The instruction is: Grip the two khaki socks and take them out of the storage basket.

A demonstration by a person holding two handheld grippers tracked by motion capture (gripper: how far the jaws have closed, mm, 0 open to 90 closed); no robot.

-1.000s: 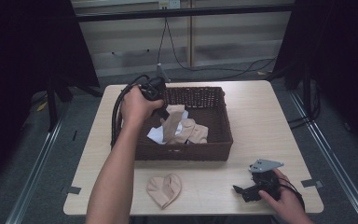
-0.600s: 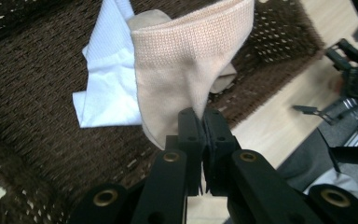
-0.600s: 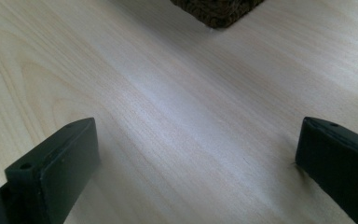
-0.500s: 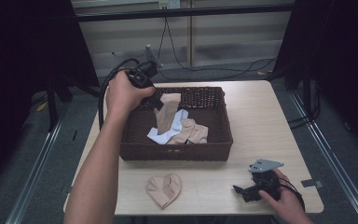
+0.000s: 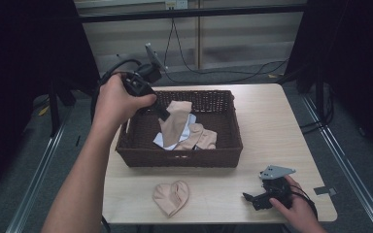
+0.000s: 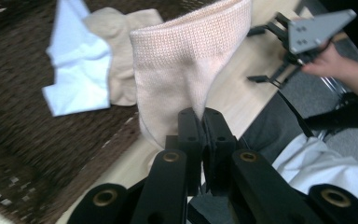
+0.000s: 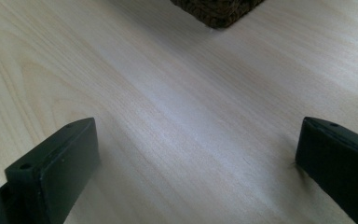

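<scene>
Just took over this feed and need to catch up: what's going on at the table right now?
A person is sorting socks out of a brown wicker basket. The left gripper is shut on a beige sock and holds it above the basket, where a white sock and more beige ones lie. One folded beige sock already lies on the table in front. The right gripper rests open on the table near the front right corner.

The right gripper (image 7: 196, 154) has its two black fingers (image 7: 56, 158) standing wide apart, with nothing between them but bare pale-wood tabletop (image 7: 168, 93). Both fingers sit low against the wood. Ahead of them, well beyond the tips, a corner of the dark woven basket (image 7: 216, 9) shows.
</scene>
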